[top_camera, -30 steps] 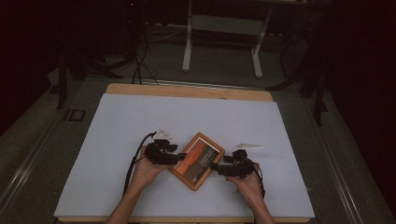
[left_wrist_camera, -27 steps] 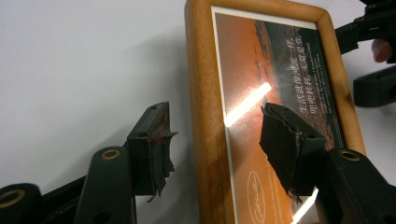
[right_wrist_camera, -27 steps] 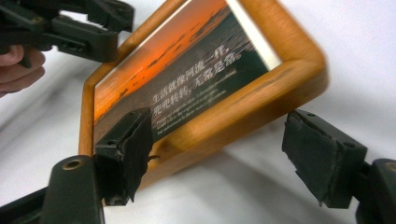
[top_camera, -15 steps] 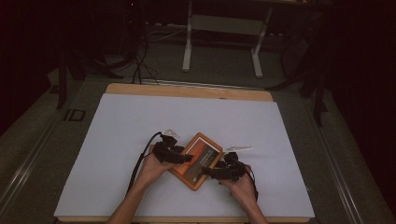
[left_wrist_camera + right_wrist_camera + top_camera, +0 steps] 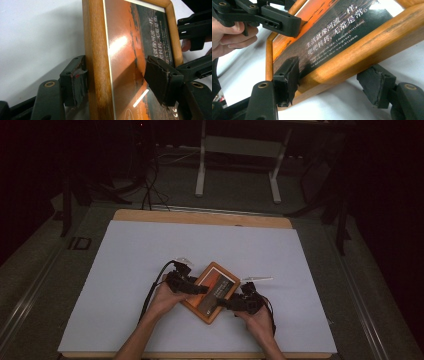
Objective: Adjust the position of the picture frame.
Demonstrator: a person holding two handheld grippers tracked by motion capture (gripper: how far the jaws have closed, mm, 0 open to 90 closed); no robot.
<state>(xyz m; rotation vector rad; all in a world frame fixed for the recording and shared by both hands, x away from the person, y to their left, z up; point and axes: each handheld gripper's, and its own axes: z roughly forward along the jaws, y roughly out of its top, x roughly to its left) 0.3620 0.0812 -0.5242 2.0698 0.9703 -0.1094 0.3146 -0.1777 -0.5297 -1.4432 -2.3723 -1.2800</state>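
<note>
Both pairs of black fingers stand at the wooden picture frame with the orange and black print [image 5: 211, 291], one pair at each side. On the left gripper [image 5: 192, 287], one finger pad [image 5: 75, 83] touches the outer wooden edge, and the other pad [image 5: 160, 81] sits over the shiny front of the print. Its jaws have just been opening, with the frame side between them. I cannot tell if the pads press on the wood now.

On the right gripper [image 5: 227, 303], one pad [image 5: 288, 76] sits on the print beside the wooden edge. Its other pad [image 5: 375, 83] is under the frame and apart from the wood, with a gap you can see. These jaws have just been closing, with the frame edge between them, but they do not squeeze it.

The frame is turned at a slant on the white table cover [image 5: 125, 270]. It is near the front edge, about in the middle between the left and right edges. In the right gripper view its near edge is lifted off the white cover, with shadow under it. White writing runs across the dark part of the print.

A person's left hand [image 5: 165, 297] holds the left gripper, and the right hand [image 5: 257, 317] holds the right one. A black cable [image 5: 152, 290] loops out from the left gripper. A small pale stick [image 5: 257, 279] lies on the cover just beside the frame, toward the right edge.
</note>
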